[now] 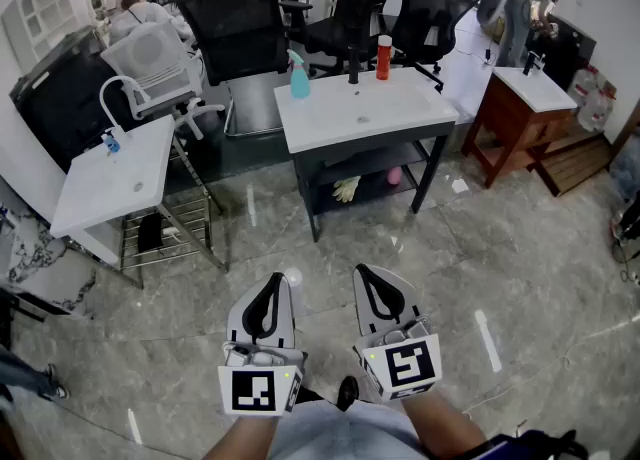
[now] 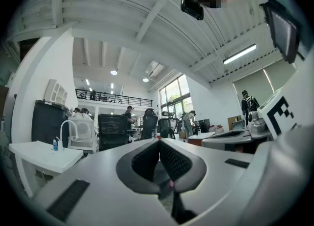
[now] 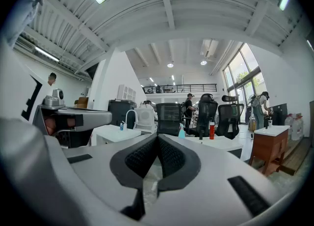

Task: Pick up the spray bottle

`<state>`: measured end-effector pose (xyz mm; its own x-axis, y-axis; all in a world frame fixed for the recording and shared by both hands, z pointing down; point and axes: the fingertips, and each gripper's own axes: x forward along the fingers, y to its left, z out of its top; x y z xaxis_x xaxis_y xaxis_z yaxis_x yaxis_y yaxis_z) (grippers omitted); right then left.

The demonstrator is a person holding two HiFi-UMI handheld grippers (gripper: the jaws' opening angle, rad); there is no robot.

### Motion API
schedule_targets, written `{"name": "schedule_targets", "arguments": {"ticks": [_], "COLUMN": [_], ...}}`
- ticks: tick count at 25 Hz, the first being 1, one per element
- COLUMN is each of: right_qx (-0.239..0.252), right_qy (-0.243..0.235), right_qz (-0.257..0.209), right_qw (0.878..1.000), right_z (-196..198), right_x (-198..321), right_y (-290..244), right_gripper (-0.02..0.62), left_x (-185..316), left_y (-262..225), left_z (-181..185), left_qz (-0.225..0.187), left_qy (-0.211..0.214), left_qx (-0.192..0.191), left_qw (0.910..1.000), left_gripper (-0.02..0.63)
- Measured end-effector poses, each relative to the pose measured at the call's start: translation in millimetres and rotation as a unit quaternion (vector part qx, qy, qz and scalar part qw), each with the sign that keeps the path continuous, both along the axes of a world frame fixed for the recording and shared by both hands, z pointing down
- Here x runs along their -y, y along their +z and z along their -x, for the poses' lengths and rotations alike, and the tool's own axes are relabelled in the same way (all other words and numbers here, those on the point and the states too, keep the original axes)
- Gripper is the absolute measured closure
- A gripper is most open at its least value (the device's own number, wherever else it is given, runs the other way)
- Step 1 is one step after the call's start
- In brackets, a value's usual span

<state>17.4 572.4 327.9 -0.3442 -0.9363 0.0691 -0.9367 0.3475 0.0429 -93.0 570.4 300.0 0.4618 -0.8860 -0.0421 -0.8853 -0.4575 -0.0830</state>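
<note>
**A:** How far along is the pick-up?

**B:** Not begun, I'd say. At the left of the head view there is a white desk (image 1: 110, 183) with a curved faucet and a small blue bottle (image 1: 112, 145), neither of them the target. The teal spray bottle (image 1: 299, 78) stands upright at the back left corner of the sink desk (image 1: 420, 108), in the upper middle of the frame. A red bottle (image 1: 383, 57) stands further right on the same top.

**A:** And the grippers?

**B:** Both are low in the frame over bare floor (image 1: 520, 248), well apart from that desk. The left gripper (image 1: 272, 283) has its fingers (image 2: 142, 163) closed tip to tip with nothing between them. The right gripper (image 1: 368, 276) is closed and empty too. In the right gripper view the spray bottle shows small and distant, just right of the fingertips.

**A:** So what's left?

**B:** Everything, as I judge it. The person has to walk up to the sink desk, open one pair of fingers, close them around the bottle and lift it.
</note>
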Motion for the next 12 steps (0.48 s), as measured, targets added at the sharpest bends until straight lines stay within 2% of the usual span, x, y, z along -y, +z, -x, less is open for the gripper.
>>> {"name": "schedule_targets", "arguments": {"ticks": [12], "right_qx": [0.009], "right_qy": [0.013], "right_qz": [0.004], "right_qw": [1.0], "right_z": [-33.0], "right_x": [0.8], "right_y": [5.3], "right_gripper": [0.581], "left_x": [6.8], "left_y": [4.0], "left_z": [-13.8], "left_qz": [0.001], "left_qy": [-0.009], "left_qx": [0.002], "left_qw": [1.0], "left_gripper": [0.588]}}
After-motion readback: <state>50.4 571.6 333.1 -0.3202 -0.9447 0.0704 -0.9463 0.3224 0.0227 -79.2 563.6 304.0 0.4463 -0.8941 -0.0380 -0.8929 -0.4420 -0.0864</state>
